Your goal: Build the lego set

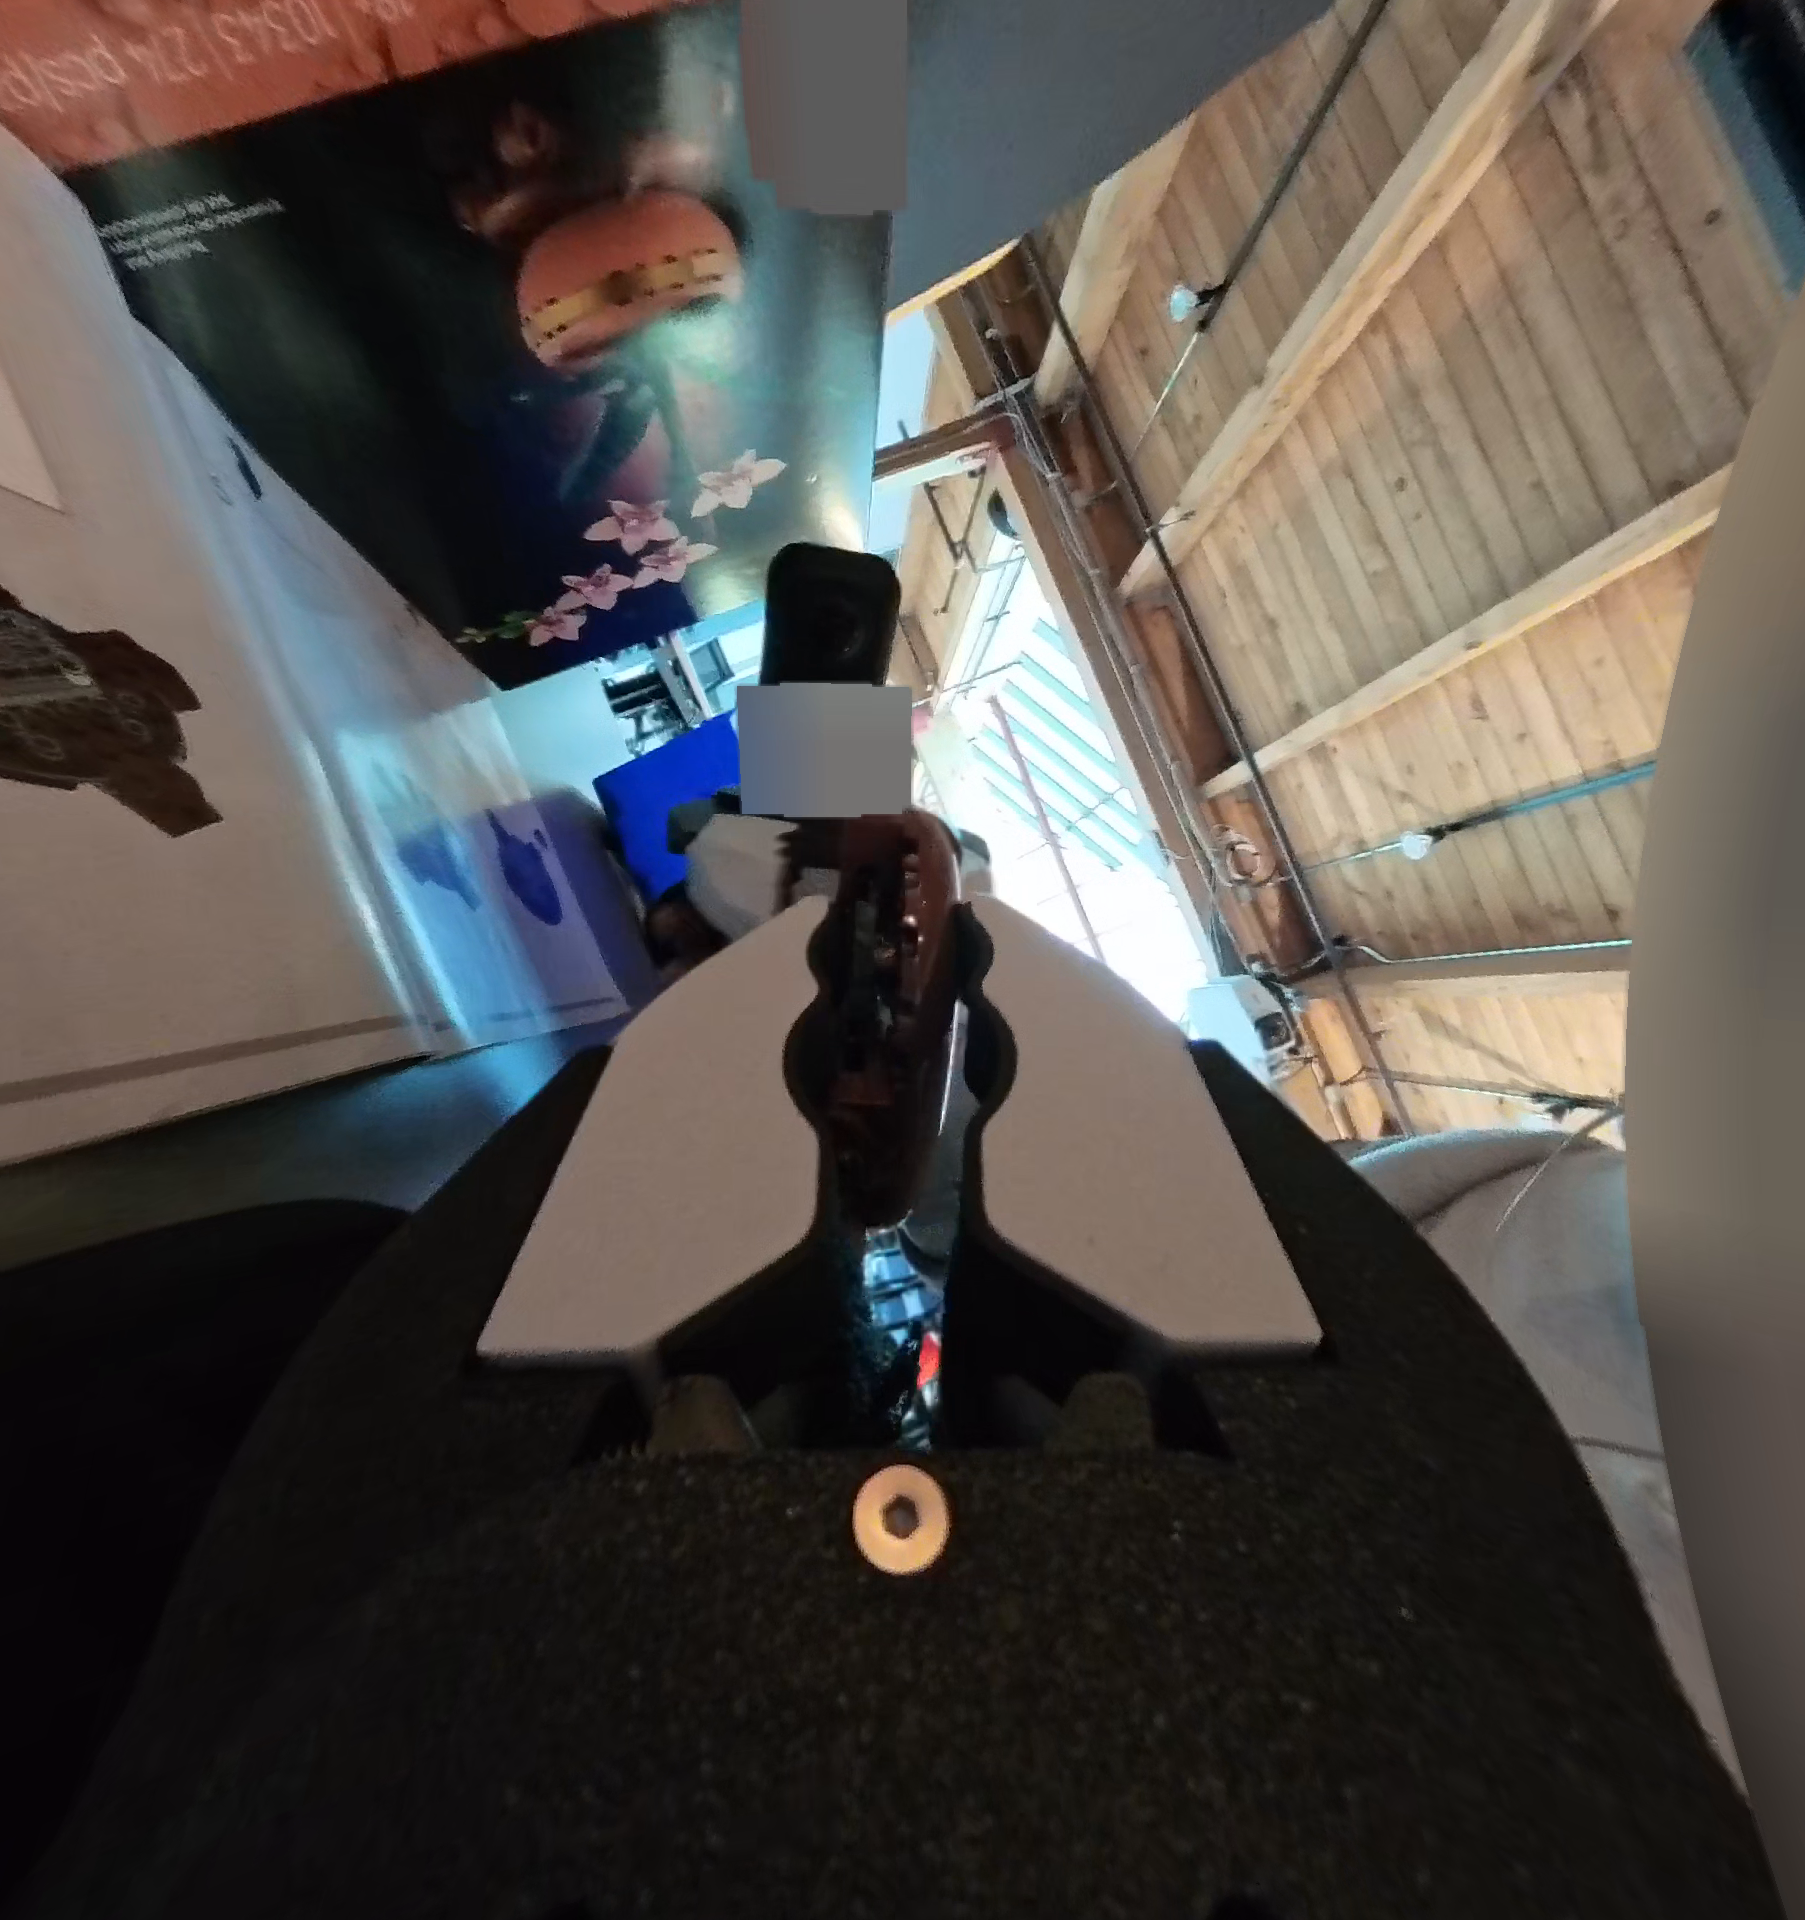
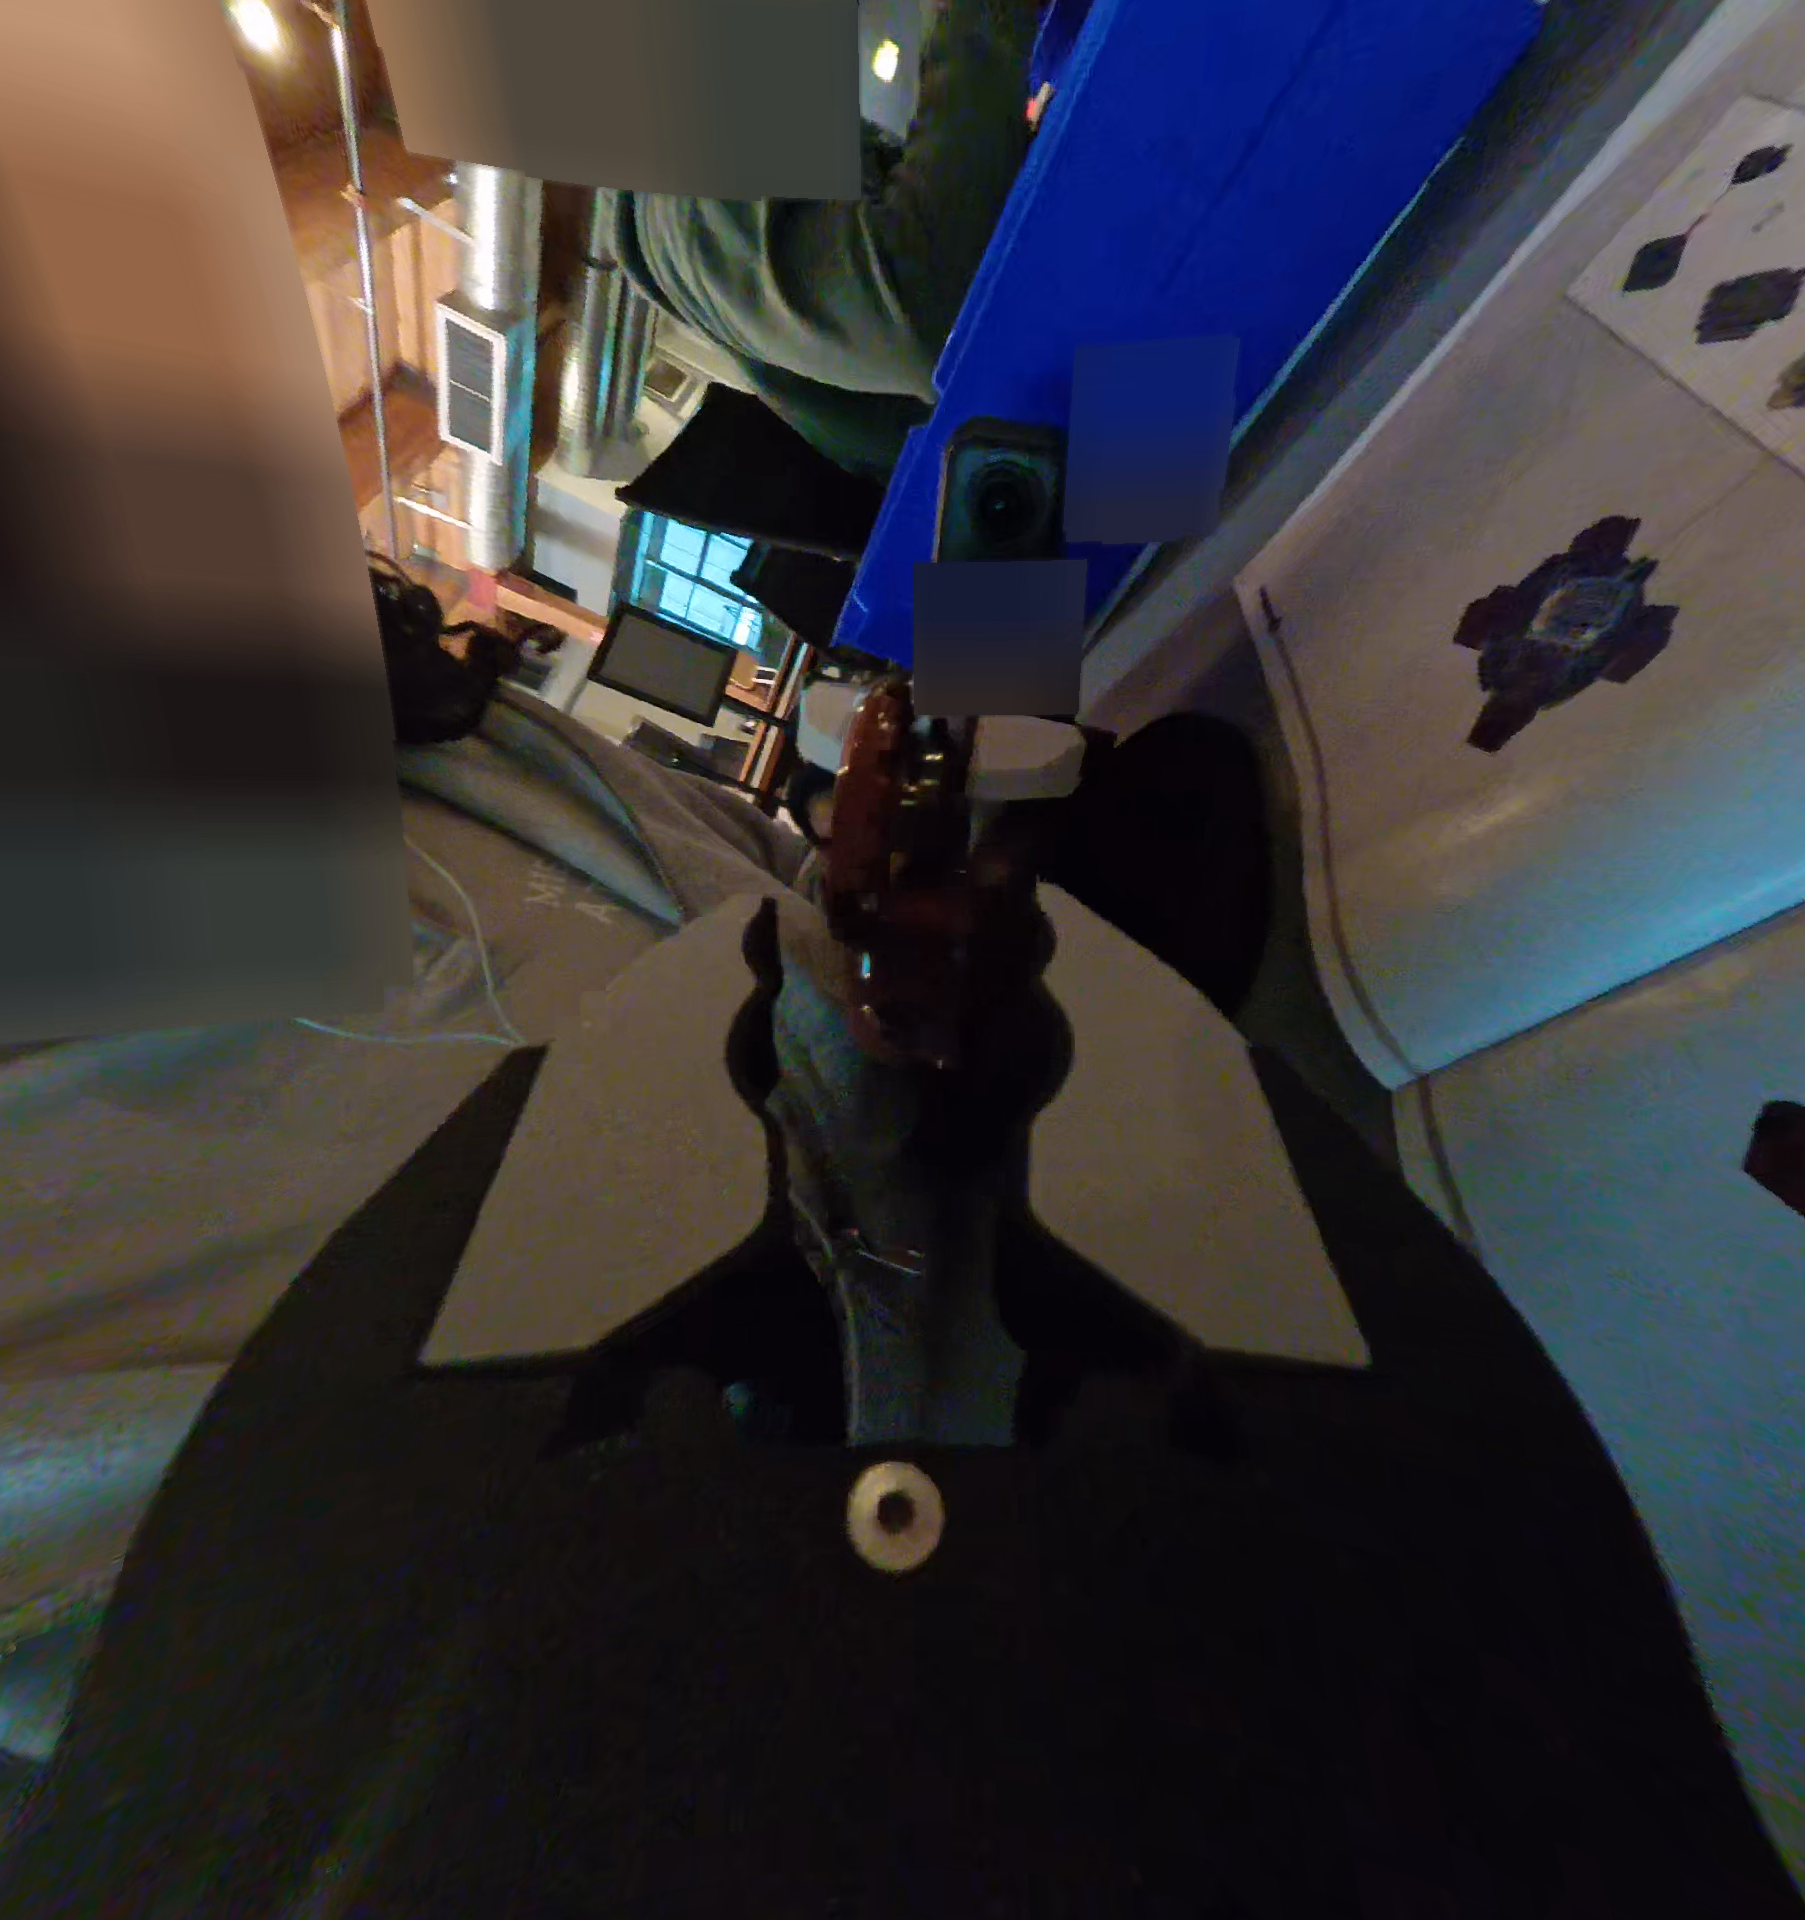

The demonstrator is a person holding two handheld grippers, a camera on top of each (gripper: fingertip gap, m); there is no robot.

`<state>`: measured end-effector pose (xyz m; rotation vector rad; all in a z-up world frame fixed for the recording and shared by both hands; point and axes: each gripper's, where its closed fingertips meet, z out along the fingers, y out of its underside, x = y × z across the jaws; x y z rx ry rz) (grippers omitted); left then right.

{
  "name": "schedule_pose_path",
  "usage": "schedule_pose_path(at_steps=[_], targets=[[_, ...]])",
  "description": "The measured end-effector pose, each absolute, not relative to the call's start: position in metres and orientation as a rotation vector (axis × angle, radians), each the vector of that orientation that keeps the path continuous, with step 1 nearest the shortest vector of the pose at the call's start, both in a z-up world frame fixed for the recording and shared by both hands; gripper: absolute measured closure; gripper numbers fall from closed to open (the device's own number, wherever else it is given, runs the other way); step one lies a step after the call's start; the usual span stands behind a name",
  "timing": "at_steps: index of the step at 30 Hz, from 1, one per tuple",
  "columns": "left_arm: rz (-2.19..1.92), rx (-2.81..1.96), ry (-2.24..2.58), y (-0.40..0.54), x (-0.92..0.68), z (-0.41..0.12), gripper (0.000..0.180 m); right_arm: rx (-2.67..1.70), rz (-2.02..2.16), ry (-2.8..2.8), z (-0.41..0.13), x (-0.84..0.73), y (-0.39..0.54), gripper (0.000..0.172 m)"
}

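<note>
Left tongs [image 1: 893,997]: clenched on a dark reddish-brown, glossy, bumpy object [image 1: 903,1039] that stands lengthwise between the two pale fingers [image 1: 700,1091], both pads against it. What the object is cannot be told.

Right tongs [image 2: 903,997]: spread wider. The same reddish-brown object [image 2: 877,831] lies against the right-hand finger, while a gap shows beside the left-hand finger [image 2: 649,1122]; the object is not pinched here.

The two tongs face each other, tip to tip, with the object bridging them. Each view shows the other gripper's camera [image 1: 830,618] just beyond the object.

Surroundings: a dark poster [image 1: 524,364] with pink flowers, a plank ceiling [image 1: 1397,520] with beams, a blue panel [image 2: 1189,208], grey cloth [image 2: 565,810], and white sheets with dark patches [image 2: 1563,634].
</note>
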<state>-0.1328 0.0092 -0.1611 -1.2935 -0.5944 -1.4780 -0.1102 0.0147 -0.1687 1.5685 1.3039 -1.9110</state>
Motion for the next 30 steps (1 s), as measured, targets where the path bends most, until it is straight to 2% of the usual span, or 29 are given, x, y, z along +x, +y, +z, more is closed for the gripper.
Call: schedule_pose_path(at_steps=[8,16,21,30], targets=[[-1.509,-1.291,-0.617,0.009,-0.134,-0.163,0.161,1.627,-1.935,1.312,-0.159,-0.124,0.029,0.129],[-1.528,-1.361,-0.561,0.009,-0.122,-0.165,0.161,1.558,-1.617,1.707,-0.169,-0.133,0.006,0.132],[-1.539,-1.349,-0.548,0.008,-0.121,-0.163,0.161,1.466,-1.607,1.634,-0.167,-0.129,-0.002,0.143],[-1.569,-1.349,-0.542,0.008,-0.12,-0.163,0.161,1.463,-1.625,1.595,-0.163,-0.129,0.0,0.146]])
